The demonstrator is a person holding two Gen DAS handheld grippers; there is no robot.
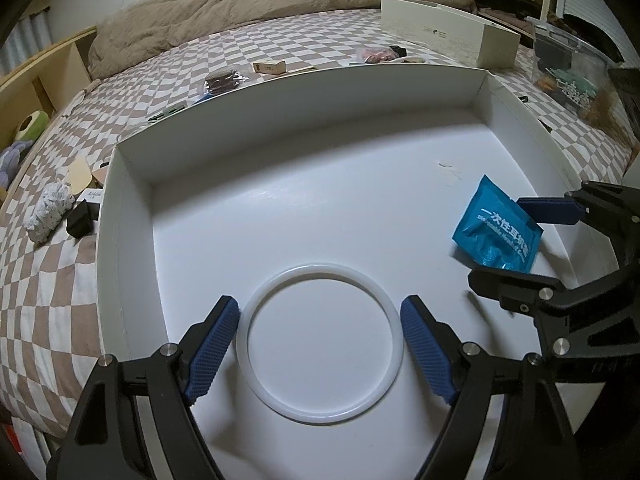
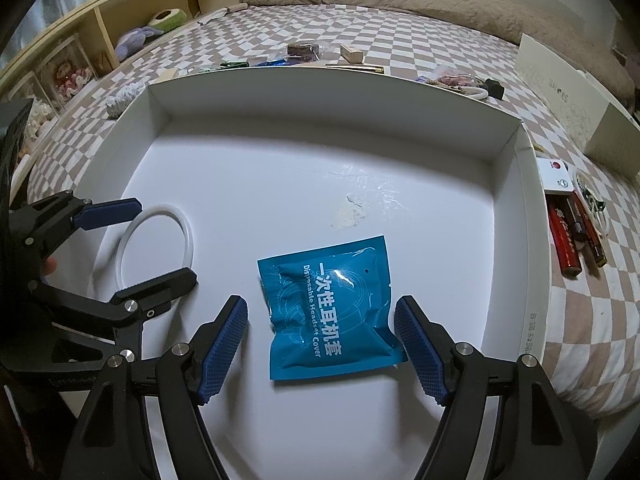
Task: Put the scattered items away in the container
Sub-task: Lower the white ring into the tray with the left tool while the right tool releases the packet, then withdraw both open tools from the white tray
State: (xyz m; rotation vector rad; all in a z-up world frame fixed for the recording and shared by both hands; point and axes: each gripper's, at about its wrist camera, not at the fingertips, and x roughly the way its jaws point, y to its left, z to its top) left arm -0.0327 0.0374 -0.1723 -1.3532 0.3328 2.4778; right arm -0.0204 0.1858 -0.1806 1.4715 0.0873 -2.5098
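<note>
A large white box (image 1: 128,216) (image 2: 528,216) lies open on the checkered bed. A white ring (image 1: 320,342) (image 2: 160,240) lies flat on its floor. My left gripper (image 1: 320,312) is open over the ring, one finger on each side, not touching it. A blue headset-cover packet (image 1: 496,226) (image 2: 330,306) lies on the box floor. My right gripper (image 2: 320,312) is open with the packet between its fingers, released. Each gripper shows in the other's view: the right one (image 1: 500,240) and the left one (image 2: 160,240).
Scattered items lie on the bed around the box: a knitted white bundle (image 1: 50,210), a black block (image 1: 82,220), a dark packet (image 1: 224,80), a small wooden box (image 1: 270,67), red tubes (image 2: 568,240), a white card (image 2: 556,176). A white carton (image 1: 448,38) and a clear bin (image 1: 568,68) stand at the back right.
</note>
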